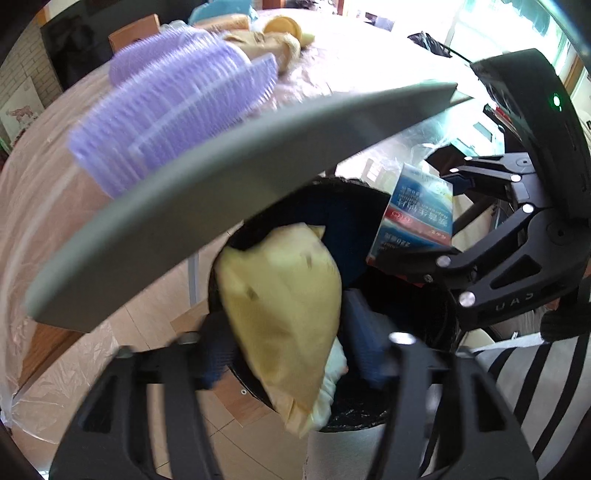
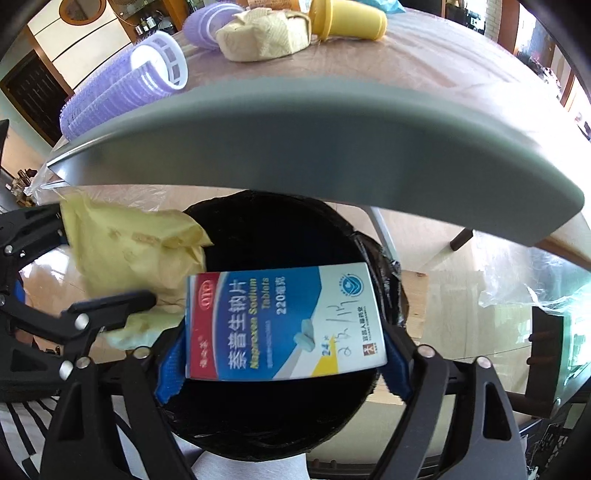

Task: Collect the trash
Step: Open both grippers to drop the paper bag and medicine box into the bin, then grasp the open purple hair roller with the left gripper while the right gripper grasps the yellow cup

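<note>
Black plastic lines the round bin (image 2: 280,229), which stands just below the grey edge of the surface (image 2: 332,147). Above the bin's mouth, the right gripper (image 2: 284,354) has its blue-padded fingers (image 2: 170,373) clamped on both sides of a blue, red and white medicine box (image 2: 280,321), held flat with its printed face toward the camera. At the bin's left rim, the left gripper (image 1: 291,343) pinches a crumpled yellow bag (image 1: 284,314) between its fingers (image 1: 364,328); the bag hangs partly over the bin's dark opening, and a paler scrap shows at its lower end. From the left wrist view the box (image 1: 417,221) sits on the far side of the bin (image 1: 354,413) from the bag, with the right gripper (image 1: 436,240) closed on it. On the surface beyond the bin lie purple hair rollers (image 2: 122,92), a beige cloth bundle (image 2: 262,40) and a yellow cup (image 2: 351,18) on its side. Striped black-and-white fabric (image 1: 524,376) shows beside the bin's near edge.
</note>
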The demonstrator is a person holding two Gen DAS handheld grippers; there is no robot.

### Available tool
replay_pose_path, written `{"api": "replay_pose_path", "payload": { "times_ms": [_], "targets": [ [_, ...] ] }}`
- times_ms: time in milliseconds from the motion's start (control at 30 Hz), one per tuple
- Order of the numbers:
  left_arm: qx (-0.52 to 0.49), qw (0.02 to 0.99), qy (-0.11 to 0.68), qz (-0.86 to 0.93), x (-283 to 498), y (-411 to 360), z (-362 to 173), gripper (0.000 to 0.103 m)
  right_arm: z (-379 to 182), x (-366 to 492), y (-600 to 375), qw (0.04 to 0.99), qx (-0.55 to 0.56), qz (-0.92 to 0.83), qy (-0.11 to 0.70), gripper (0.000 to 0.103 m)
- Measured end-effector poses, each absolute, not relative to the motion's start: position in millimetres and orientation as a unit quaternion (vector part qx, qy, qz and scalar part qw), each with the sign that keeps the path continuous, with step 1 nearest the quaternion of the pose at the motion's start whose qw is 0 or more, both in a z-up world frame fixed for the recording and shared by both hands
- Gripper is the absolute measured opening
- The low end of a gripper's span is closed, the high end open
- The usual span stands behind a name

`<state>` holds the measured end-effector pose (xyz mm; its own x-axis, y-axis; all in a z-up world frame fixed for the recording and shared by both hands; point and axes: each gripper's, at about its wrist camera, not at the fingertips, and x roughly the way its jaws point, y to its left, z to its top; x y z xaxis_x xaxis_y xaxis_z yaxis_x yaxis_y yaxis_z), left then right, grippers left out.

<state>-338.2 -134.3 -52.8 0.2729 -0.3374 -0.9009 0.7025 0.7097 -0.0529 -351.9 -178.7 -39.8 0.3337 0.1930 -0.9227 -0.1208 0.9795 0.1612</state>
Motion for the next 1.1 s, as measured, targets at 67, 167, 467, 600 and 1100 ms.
{"api": "replay_pose_path", "payload": {
  "times_ms": [67,167,467,600,1100],
  "targets": [
    [0.17,0.78,0.498,-0.34,-338,-132,-49,0.078,-36,-353,-180,0.818,0.033,0.096,0.567,0.09],
    [0.174,0.783,0.495,-0.335,-339,-131,-45,0.081,-27,-357,-183,0.82,0.03,0.098,0.564,0.091],
    [0.164,0.799,0.469,-0.34,-346,-112,-11,0.081,43,-380,-199,0.853,0.038,0.114,0.509,0.091],
    [0.158,0.806,0.442,-0.36,-353,-105,19,0.09,86,-378,-206,0.883,0.022,0.106,0.457,0.098],
    [0.174,0.832,0.393,-0.353,-276,-112,55,0.098,79,-263,-240,0.875,0.057,0.088,0.473,0.099]
  ]
}}
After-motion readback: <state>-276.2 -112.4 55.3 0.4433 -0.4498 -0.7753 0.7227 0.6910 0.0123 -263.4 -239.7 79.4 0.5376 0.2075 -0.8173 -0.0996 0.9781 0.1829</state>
